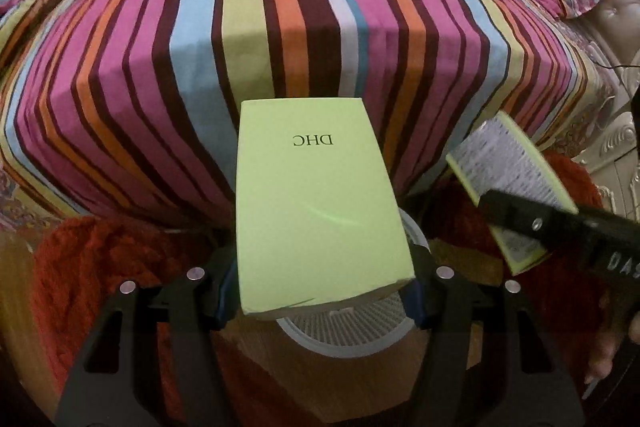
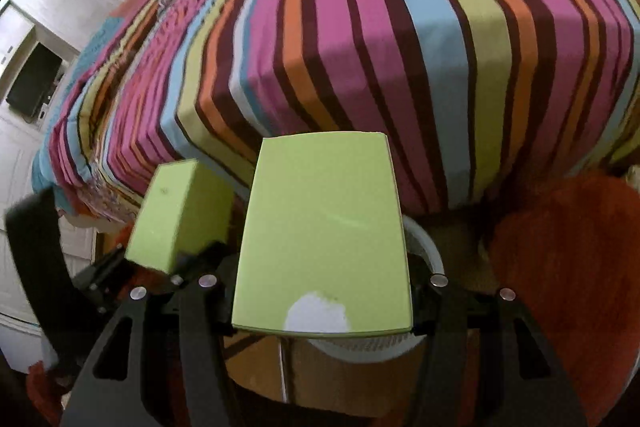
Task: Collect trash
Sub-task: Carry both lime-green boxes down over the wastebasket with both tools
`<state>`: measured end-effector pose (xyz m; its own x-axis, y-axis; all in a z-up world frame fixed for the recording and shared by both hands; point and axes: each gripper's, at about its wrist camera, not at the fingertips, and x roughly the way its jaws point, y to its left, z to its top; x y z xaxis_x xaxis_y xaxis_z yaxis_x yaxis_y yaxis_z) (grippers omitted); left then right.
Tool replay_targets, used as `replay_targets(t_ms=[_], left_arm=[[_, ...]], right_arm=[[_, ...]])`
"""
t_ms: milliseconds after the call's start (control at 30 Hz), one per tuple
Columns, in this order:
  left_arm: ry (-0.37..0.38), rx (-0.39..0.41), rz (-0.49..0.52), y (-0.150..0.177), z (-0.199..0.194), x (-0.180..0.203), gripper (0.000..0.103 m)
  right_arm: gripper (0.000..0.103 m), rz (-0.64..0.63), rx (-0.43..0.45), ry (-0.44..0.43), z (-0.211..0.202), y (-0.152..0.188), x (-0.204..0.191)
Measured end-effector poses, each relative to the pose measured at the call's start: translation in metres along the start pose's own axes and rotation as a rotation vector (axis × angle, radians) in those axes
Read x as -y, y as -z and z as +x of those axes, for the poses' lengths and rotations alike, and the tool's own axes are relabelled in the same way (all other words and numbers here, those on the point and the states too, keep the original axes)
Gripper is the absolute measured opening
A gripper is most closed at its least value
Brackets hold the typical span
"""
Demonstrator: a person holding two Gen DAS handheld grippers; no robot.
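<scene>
My left gripper (image 1: pixel 320 291) is shut on a light green box printed "DHC" (image 1: pixel 316 203), held by its sides. Directly below the box sits a white mesh trash basket (image 1: pixel 344 343), mostly hidden by it. My right gripper (image 2: pixel 322 307) is shut on a second green box (image 2: pixel 324 227) with a white torn patch on its near end. It hangs over the same basket (image 2: pixel 432 259). In the left wrist view that second box (image 1: pixel 508 163) shows its printed side, gripped by the right gripper (image 1: pixel 532 223). In the right wrist view the DHC box (image 2: pixel 180 215) and the left gripper (image 2: pixel 176 267) are at the left.
A bed with a striped cover (image 1: pixel 280 27) rises just behind the basket. A red shaggy rug (image 2: pixel 560 267) lies on the wooden floor (image 1: pixel 360 387) around it. White cabinets (image 2: pixel 60 7) stand far left, and a padded headboard (image 1: pixel 616 7) stands far right.
</scene>
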<state>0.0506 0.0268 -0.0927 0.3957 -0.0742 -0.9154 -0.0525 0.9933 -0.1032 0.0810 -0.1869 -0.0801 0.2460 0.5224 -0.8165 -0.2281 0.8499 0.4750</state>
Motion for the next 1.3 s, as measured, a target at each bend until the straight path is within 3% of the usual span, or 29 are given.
replay_targets(t_ms=[833,1300], left_arm=[[-0.013,-0.378,-0.053,0.007,0.102,0.006,0.062],[-0.016,-0.495,-0.062,0.016,0.133,0.01,0.062]], right_arm=[[0.054,0.146,-0.261,0.065,0.07,0.024,0.035],[0.054,0.162,-0.381,0.16,0.116,0.02,0.034]])
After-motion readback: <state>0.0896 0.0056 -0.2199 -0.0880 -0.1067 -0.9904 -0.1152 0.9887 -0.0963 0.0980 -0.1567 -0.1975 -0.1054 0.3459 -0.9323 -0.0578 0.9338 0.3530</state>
